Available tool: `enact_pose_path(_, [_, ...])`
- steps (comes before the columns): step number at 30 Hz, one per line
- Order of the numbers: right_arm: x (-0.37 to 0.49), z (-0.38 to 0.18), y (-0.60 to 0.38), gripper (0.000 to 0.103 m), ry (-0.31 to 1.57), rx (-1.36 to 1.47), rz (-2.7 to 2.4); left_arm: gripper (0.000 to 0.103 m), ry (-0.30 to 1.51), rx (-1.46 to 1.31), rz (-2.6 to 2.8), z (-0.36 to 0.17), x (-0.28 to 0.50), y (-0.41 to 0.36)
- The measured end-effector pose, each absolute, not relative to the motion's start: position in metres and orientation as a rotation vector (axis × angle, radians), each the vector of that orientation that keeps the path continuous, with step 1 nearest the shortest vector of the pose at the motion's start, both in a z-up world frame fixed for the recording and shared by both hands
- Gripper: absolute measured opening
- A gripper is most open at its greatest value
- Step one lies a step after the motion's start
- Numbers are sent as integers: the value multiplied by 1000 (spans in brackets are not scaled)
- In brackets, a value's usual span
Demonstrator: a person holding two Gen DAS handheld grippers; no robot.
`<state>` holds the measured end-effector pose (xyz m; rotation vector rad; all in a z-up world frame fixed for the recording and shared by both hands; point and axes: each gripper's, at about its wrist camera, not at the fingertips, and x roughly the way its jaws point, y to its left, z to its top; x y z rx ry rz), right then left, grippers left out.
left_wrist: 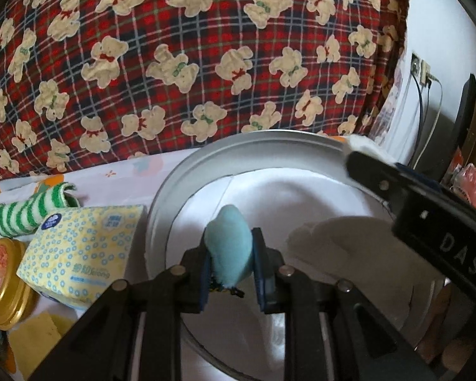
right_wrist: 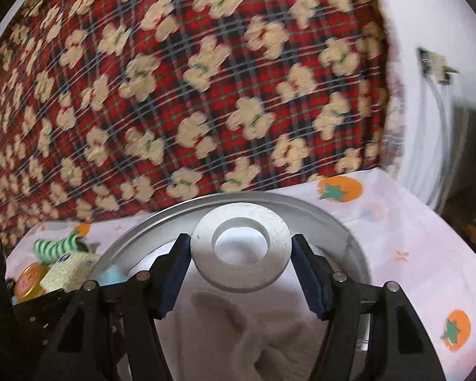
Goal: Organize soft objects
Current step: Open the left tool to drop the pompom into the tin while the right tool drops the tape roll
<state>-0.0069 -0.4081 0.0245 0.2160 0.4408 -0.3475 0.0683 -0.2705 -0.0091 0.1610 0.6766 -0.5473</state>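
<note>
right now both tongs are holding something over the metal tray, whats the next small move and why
Probably open the left tongs and let the blue plush drop. It already hangs over the white cloth lining the metal tray, while the right tongs grip the white ring clear of that spot.

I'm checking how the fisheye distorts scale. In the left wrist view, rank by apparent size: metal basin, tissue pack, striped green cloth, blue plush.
1. metal basin
2. tissue pack
3. blue plush and striped green cloth look alike; the plush sits nearer, held in the left tool, so unsure.
</note>
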Motion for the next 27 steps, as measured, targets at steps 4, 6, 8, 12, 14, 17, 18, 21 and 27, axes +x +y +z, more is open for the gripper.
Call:
enact_pose_path(4, [11, 23, -409, 68, 535, 180, -270, 21, 680, 160, -550, -9, 69, -271])
enact_pose_path(6, [14, 22, -409, 71, 563, 179, -272, 22, 679, 157, -548, -9, 69, -271])
enact_pose_path(8, [13, 21, -411, 71, 568, 202, -281, 25, 677, 159, -547, -9, 69, -270])
enact_pose_path(12, [3, 24, -412, 71, 520, 216, -312, 58, 655, 140, -552, -5, 67, -267])
enact_pose_path(14, [-6, 26, -415, 71, 482, 247, -316, 87, 619, 122, -533, 1, 62, -263])
enact_pose_path(17, [-20, 29, -418, 71, 420, 291, -322, 100, 541, 105, -529, 11, 52, -257])
enact_pose_path(18, [-23, 28, -418, 71, 407, 306, -320, 102, 522, 111, -527, 12, 49, -257])
enact_pose_path(21, [-34, 27, -417, 71, 367, 344, -315, 103, 468, 146, -494, 14, 40, -255])
enact_pose_path(27, [-48, 30, -405, 71, 294, 311, -388, 103, 459, 182, -454, 7, 31, -248])
